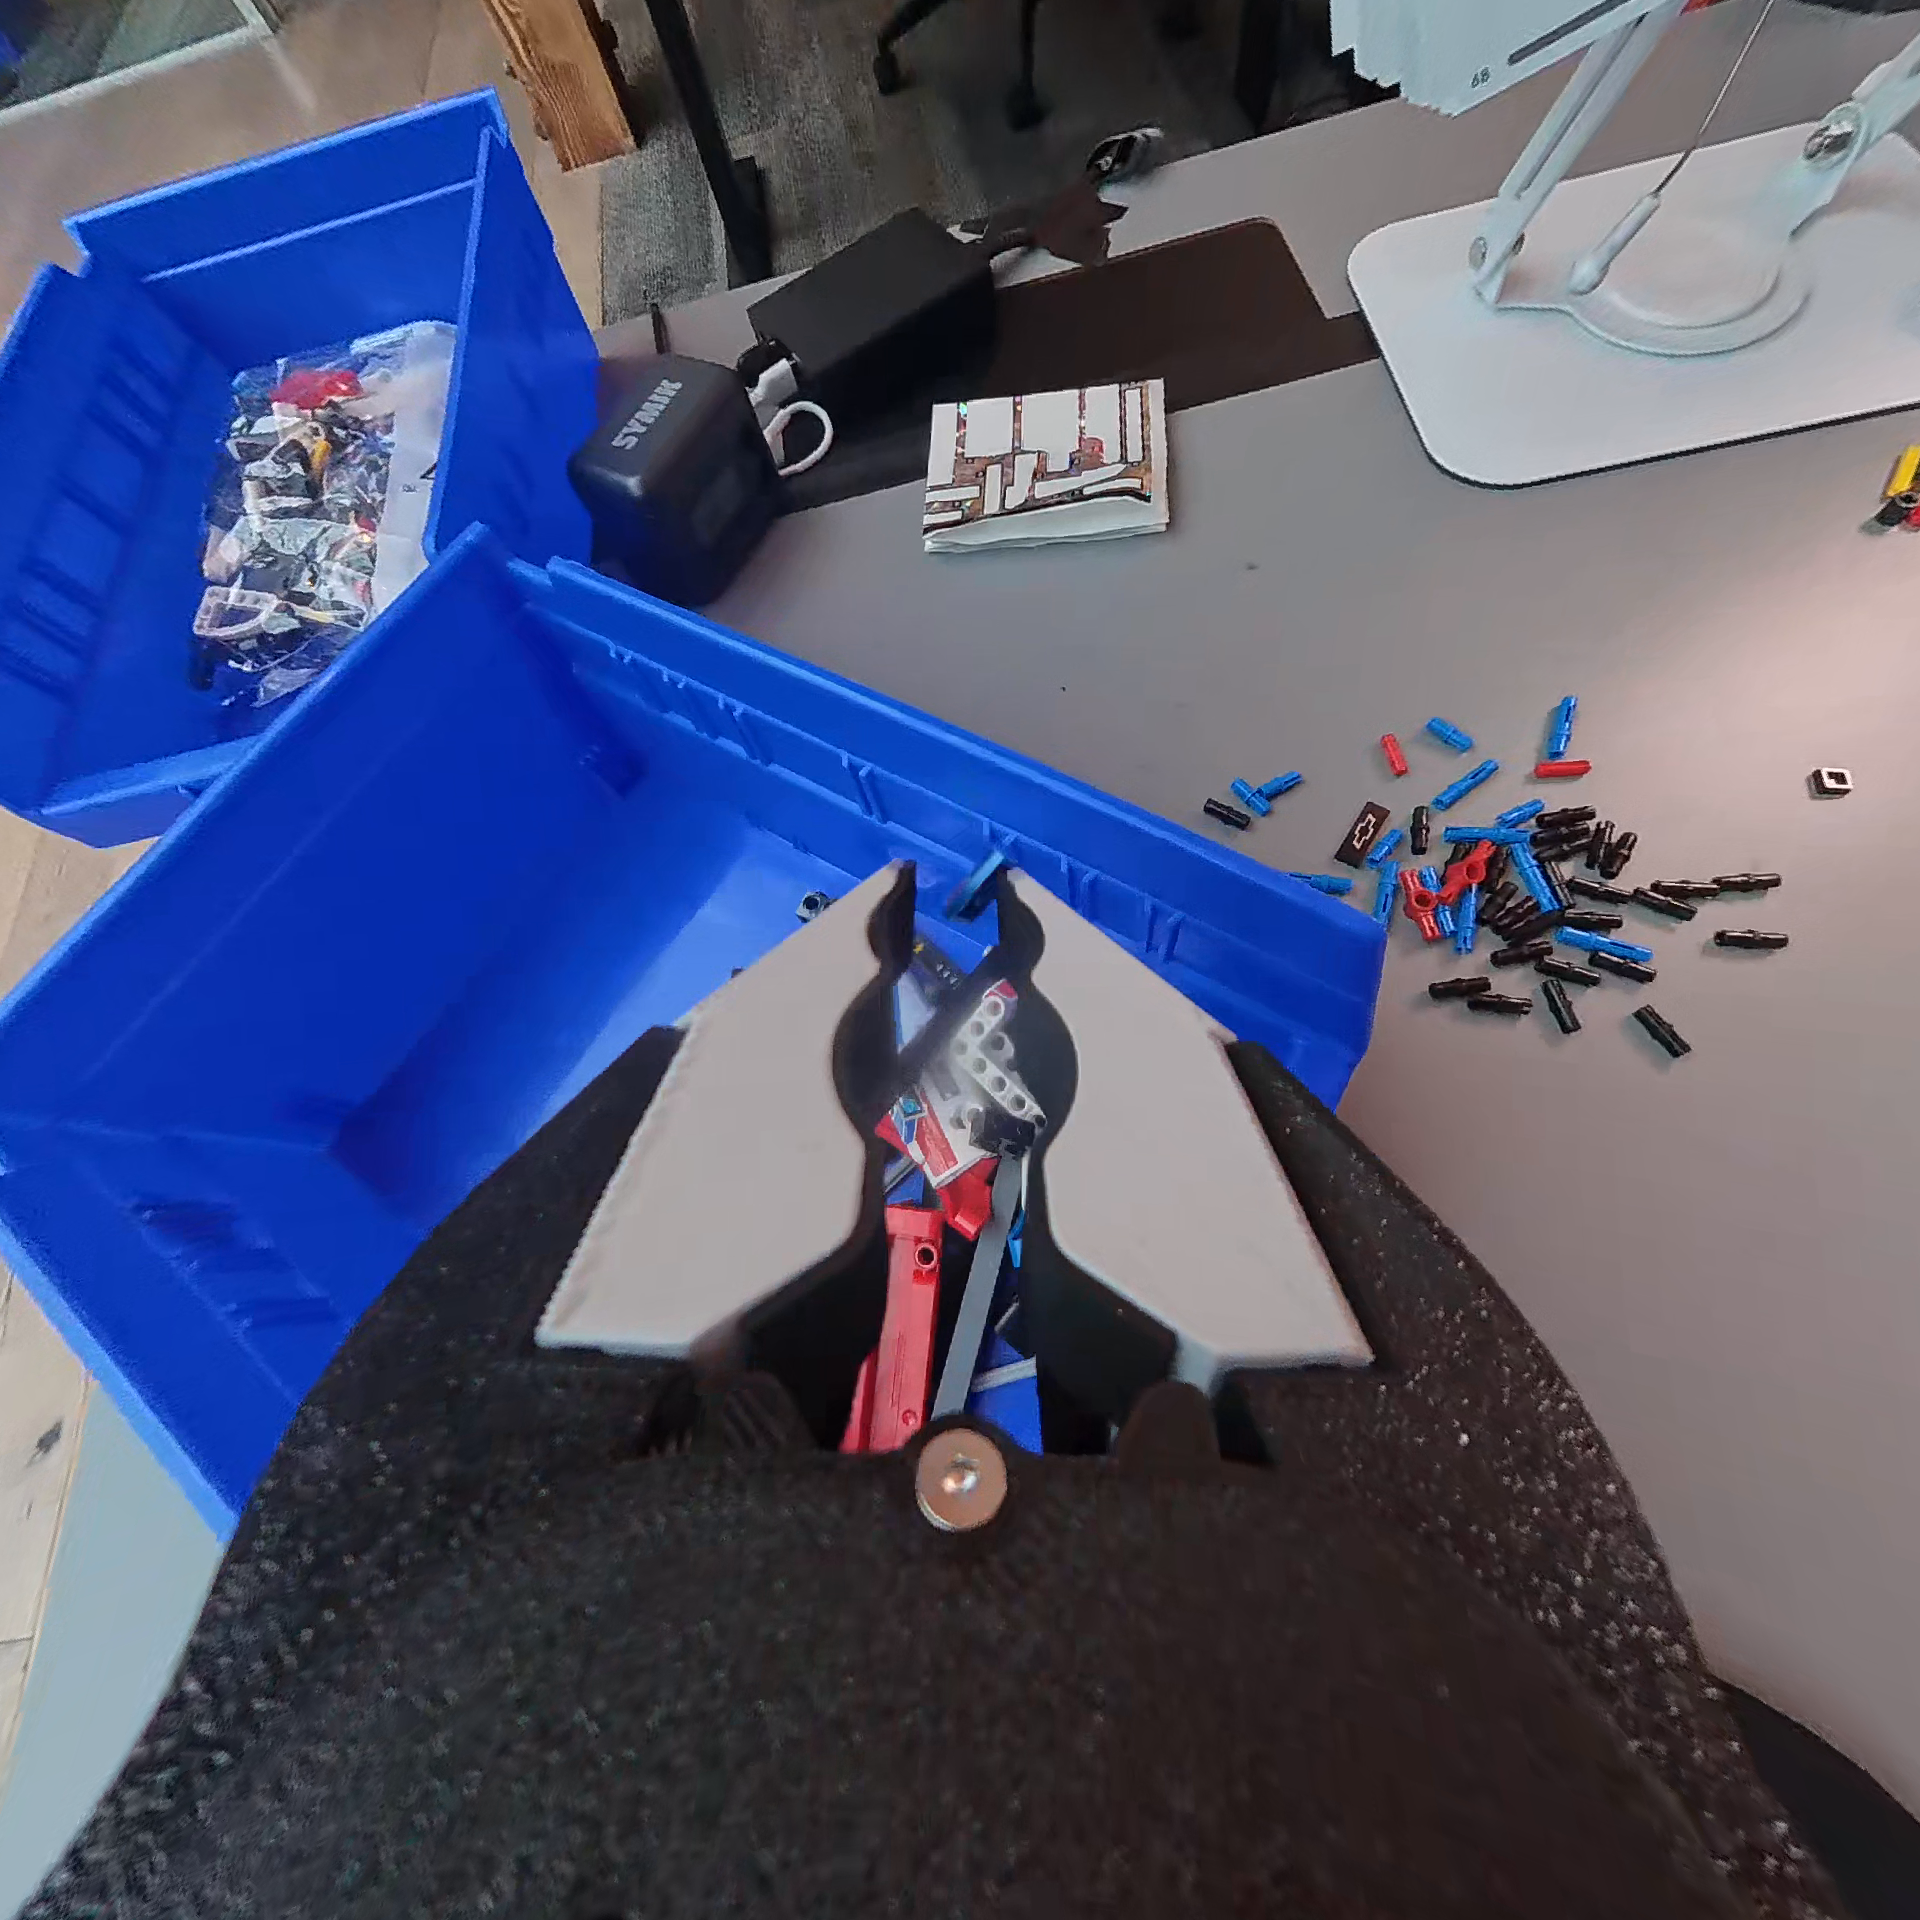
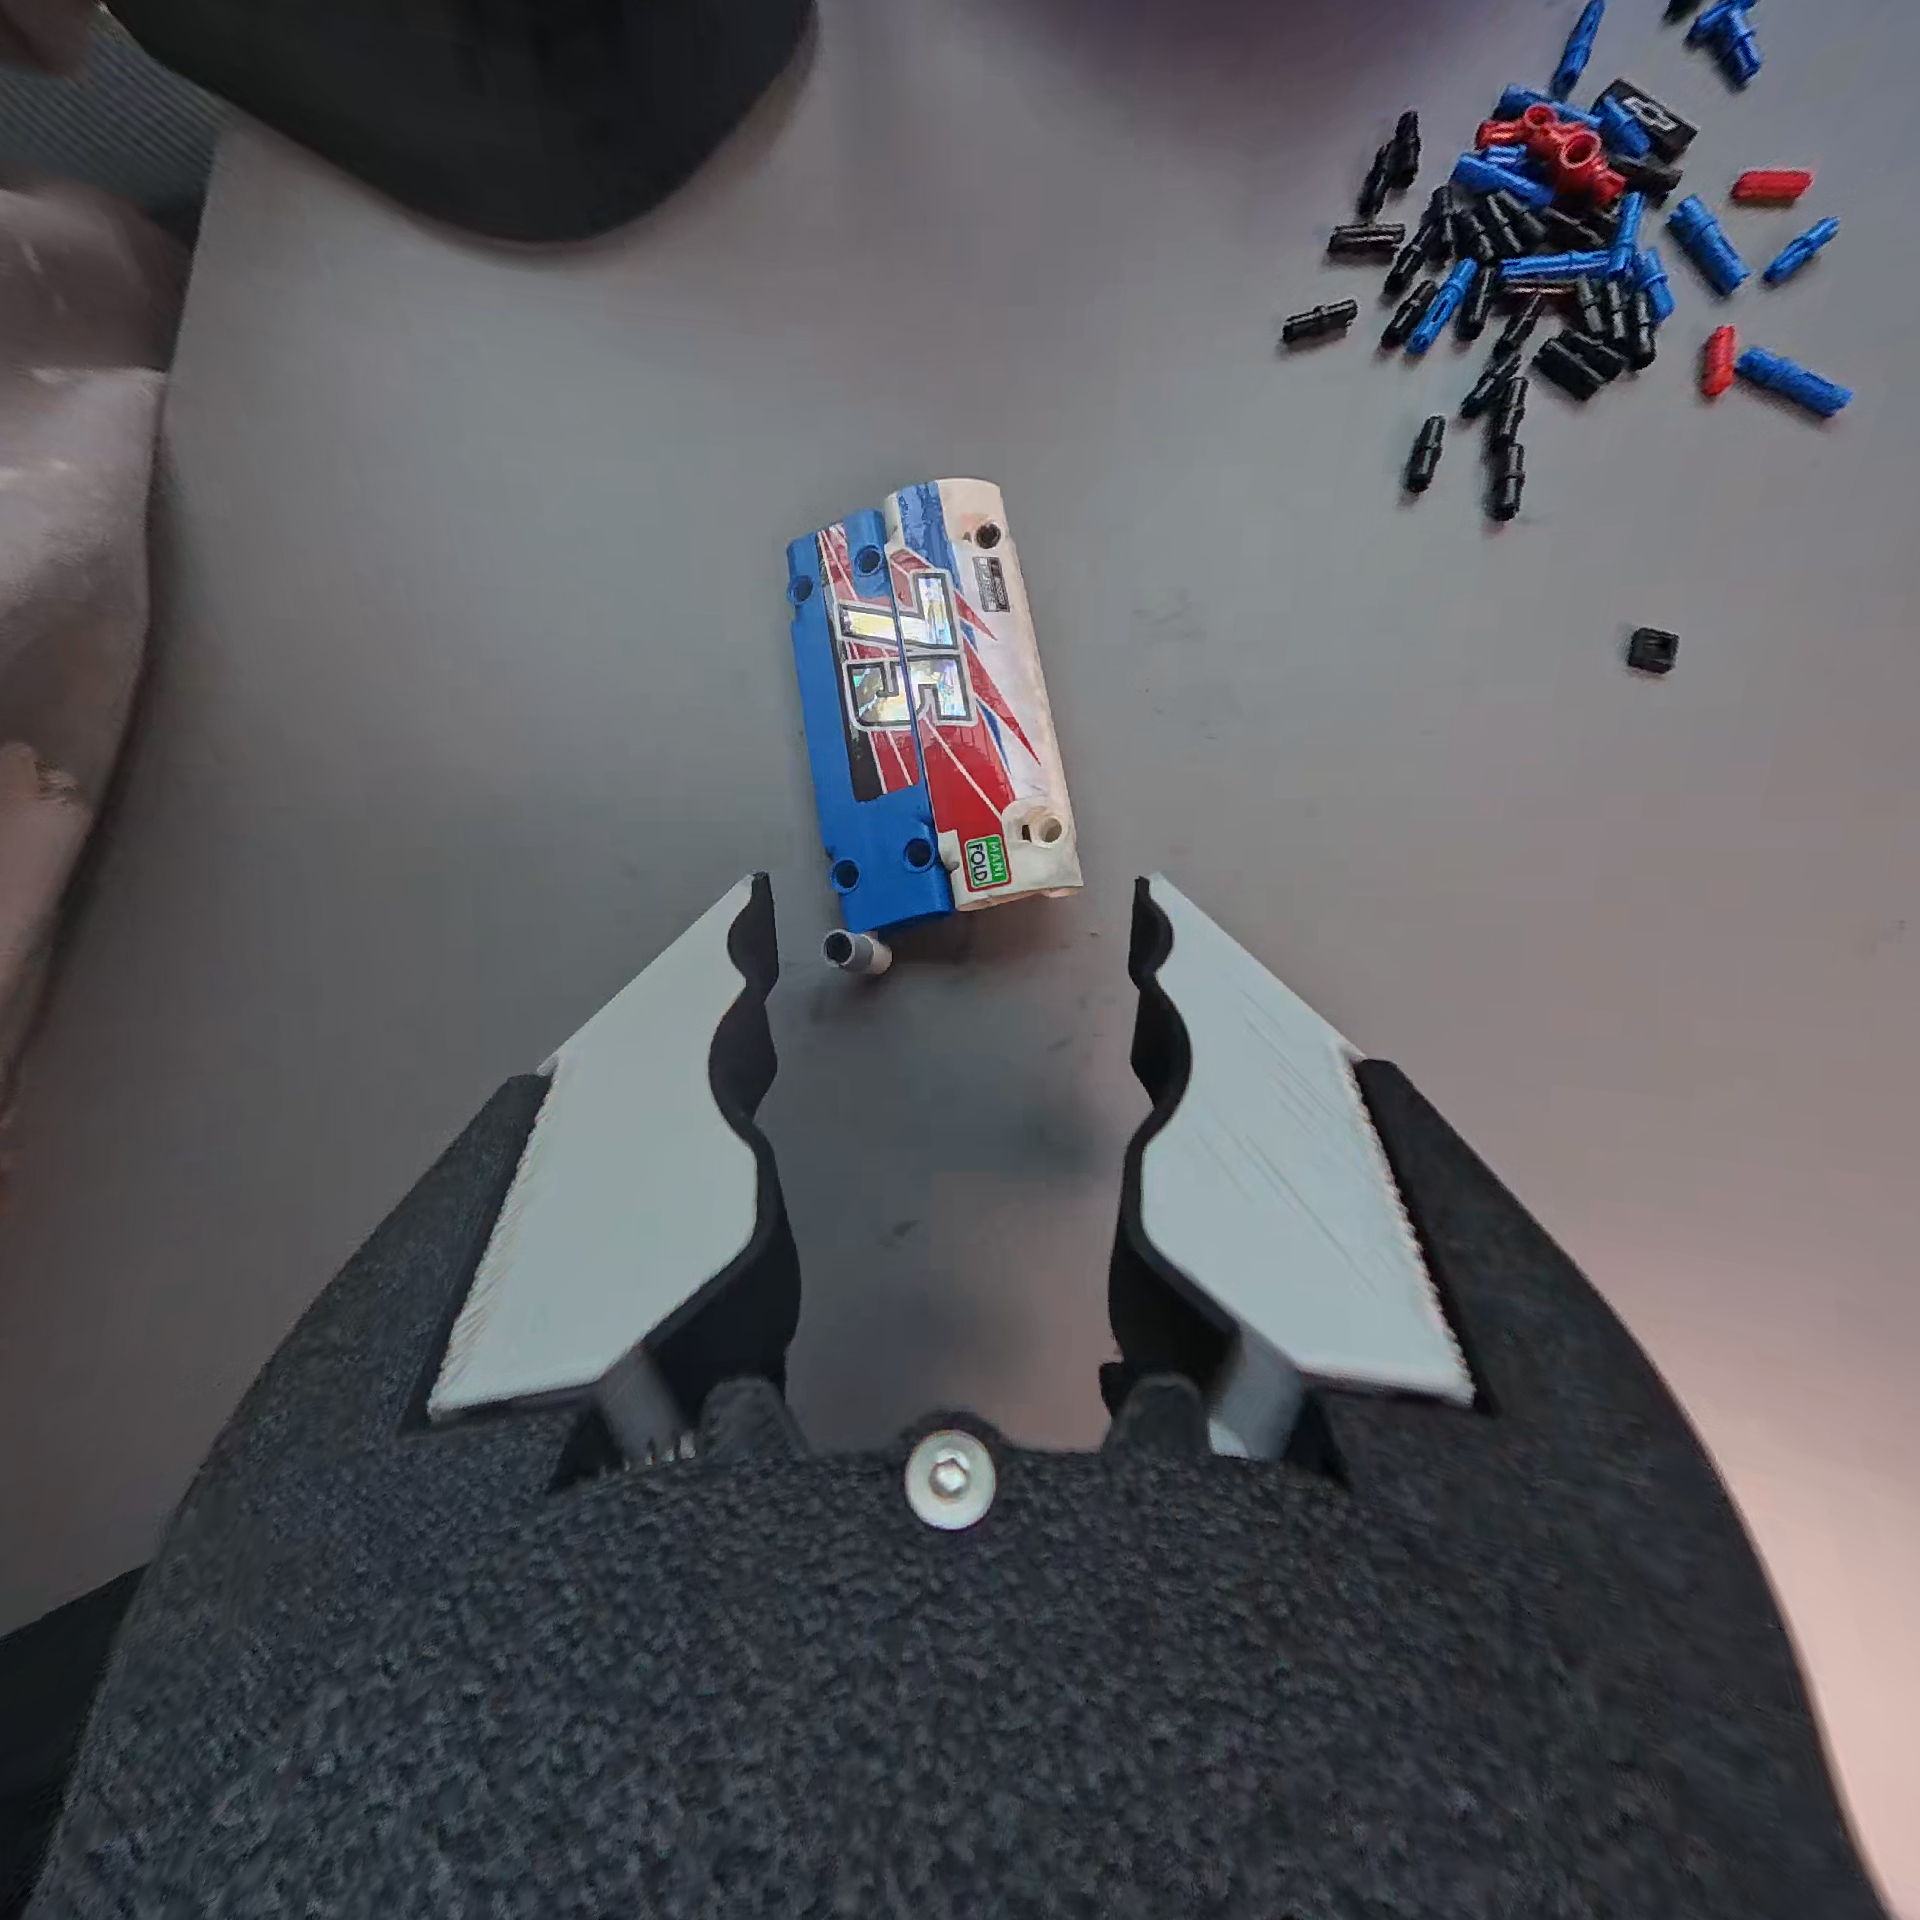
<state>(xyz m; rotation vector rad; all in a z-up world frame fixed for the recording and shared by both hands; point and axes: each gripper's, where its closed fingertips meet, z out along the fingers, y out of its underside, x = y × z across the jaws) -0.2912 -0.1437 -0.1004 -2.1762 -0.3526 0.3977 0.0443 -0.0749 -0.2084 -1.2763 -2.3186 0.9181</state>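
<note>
My left gripper (image 1: 954, 873) hovers over the near blue bin (image 1: 416, 935), its jaws a narrow gap apart. A small blurred blue pin (image 1: 975, 891) sits at the right fingertip, clear of the left one. Below the fingers the bin holds a white beam (image 1: 987, 1060), a red beam (image 1: 904, 1320) and a grey axle (image 1: 977, 1288). My right gripper (image 2: 951, 883) is open and empty just above the grey table. Just beyond its tips lie a blue and white stickered panel (image 2: 925, 707) and a small grey bush (image 2: 857, 951).
A pile of black, blue and red pins (image 1: 1538, 894) (image 2: 1558, 239) lies on the table right of the bin. A second blue bin (image 1: 478, 312) holds a bag of parts (image 1: 301, 499). A booklet (image 1: 1044, 468), black charger (image 1: 675, 468) and white stand base (image 1: 1662, 312) sit farther back. My right fingertips sit around 35 cm from my left ones.
</note>
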